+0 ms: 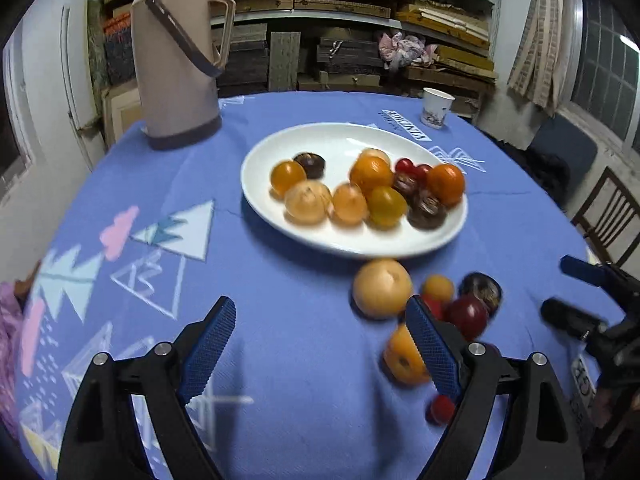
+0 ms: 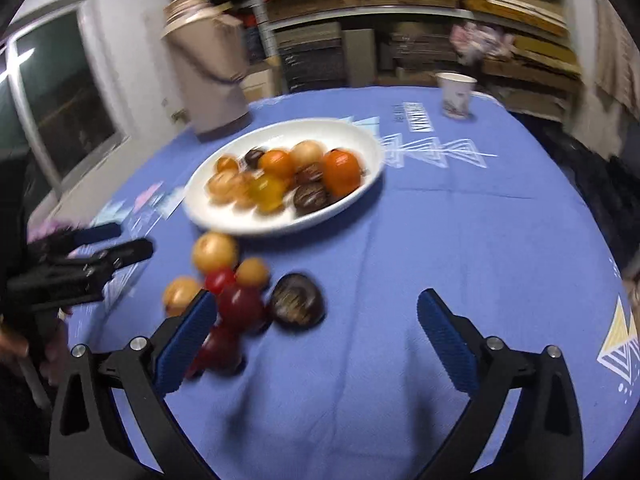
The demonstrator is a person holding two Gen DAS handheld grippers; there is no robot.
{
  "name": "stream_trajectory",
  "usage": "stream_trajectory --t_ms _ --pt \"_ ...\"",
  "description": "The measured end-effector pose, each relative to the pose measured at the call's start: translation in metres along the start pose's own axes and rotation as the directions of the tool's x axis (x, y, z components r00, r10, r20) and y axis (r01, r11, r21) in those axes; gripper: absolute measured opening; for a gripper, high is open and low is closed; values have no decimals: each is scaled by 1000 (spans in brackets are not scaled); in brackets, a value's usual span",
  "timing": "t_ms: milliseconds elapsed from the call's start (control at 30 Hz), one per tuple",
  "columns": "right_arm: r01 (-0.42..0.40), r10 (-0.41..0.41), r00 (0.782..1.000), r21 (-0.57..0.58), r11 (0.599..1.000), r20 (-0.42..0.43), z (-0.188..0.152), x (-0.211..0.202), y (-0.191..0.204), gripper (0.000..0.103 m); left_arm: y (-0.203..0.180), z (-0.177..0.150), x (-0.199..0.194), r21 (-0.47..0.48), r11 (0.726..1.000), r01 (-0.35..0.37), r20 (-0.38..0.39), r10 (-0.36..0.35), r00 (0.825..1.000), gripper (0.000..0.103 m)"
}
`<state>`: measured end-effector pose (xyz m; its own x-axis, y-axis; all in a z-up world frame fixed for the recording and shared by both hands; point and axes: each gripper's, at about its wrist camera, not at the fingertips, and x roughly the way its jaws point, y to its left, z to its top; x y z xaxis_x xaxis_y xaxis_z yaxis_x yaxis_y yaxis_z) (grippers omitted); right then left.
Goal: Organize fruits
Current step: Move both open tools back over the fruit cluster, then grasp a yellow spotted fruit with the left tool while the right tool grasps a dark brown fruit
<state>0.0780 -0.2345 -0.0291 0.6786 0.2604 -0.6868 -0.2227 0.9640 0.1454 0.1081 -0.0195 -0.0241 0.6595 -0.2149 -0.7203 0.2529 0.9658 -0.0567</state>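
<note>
Though blurred, one plate (six loose fruits beside)

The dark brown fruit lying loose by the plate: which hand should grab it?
Probably right. The dark brown fruit lies nearly between the open right tool; the left tool has other fruits in the way.

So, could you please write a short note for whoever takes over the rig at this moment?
Left claw: open, empty, over the blue tablecloth.
Right claw: open, empty, to the right of the loose fruit.
Done: the oval white plate already holds about a dozen fruits.
Left: a cluster on the cloth just in front of the plate, including a pale round fruit, a dark brown fruit and a dark red fruit, plus several small orange and red ones.
</note>
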Motion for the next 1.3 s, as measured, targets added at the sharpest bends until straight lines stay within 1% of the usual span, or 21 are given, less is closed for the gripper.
stream_trajectory --t_ms 67,133,367,433,567,667,700,767,800,833,867,933,967,1033,1100,1167,1233,1300 --pt "13 -14 1000 -60 998 -16 -5 2 9 98 0 -5 4 -2 1000 10 -25 -10 1000 88" --pt "30 -32 999 -79 996 -23 -8 3 12 98 0 -7 6 -4 1000 18 -32 -18 999 88" --pt "-20 22 998 31 999 -62 -7 11 -6 98 -13 -11 15 22 998 63 -79 -61 995 88" --pt "-26 28 998 30 999 -63 -7 11 -7 98 -19 -11 17 25 995 95 -85 -93 992 88" --pt "-46 47 997 20 999 -62 -8 10 -4 98 -29 -14 23 42 990 134 -108 -129 986 88" --pt "-57 59 996 26 998 -66 -8 11 -4 98 -36 -18 31 57 988 145 -135 -136 981 87" --pt "-59 60 996 29 998 -67 -9 11 -5 98 -37 -18 33 53 987 155 -140 -146 979 85" --pt "-58 60 996 33 998 -66 -9 11 -6 98 -34 -18 36 28 981 193 -147 -187 971 73" --pt "-59 62 996 40 997 -68 -9 11 -7 98 -33 -18 38 13 974 225 -153 -221 963 68" --pt "-60 64 996 47 997 -70 -9 11 -8 98 -32 -18 40 -2 966 259 -159 -256 953 59" --pt "-61 65 995 53 997 -72 -9 11 -10 98 -32 -19 40 -8 962 274 -163 -272 948 54" --pt "-66 71 994 66 996 -78 -9 12 -11 98 -35 -19 42 2 961 277 -168 -272 948 54" --pt "-68 73 994 71 995 -80 -9 13 -12 98 -35 -21 45 -1 959 283 -177 -279 944 55" --pt "-70 76 994 72 995 -82 -9 13 -11 98 -32 -21 47 -28 954 297 -175 -297 939 55" --pt "-64 69 994 62 996 -83 -9 14 -9 98 -32 -22 47 -20 955 297 -173 -296 939 55" --pt "-44 46 995 28 999 -90 -7 17 -7 98 -33 -22 47 -21 955 296 -168 -296 940 56" --pt "-11 7 994 -37 999 -110 -5 23 -1 98 -34 -23 47 -14 956 294 -158 -293 943 56" --pt "30 -39 993 -81 996 -111 -3 25 1 98 -34 -24 45 -10 956 292 -151 -290 945 56"
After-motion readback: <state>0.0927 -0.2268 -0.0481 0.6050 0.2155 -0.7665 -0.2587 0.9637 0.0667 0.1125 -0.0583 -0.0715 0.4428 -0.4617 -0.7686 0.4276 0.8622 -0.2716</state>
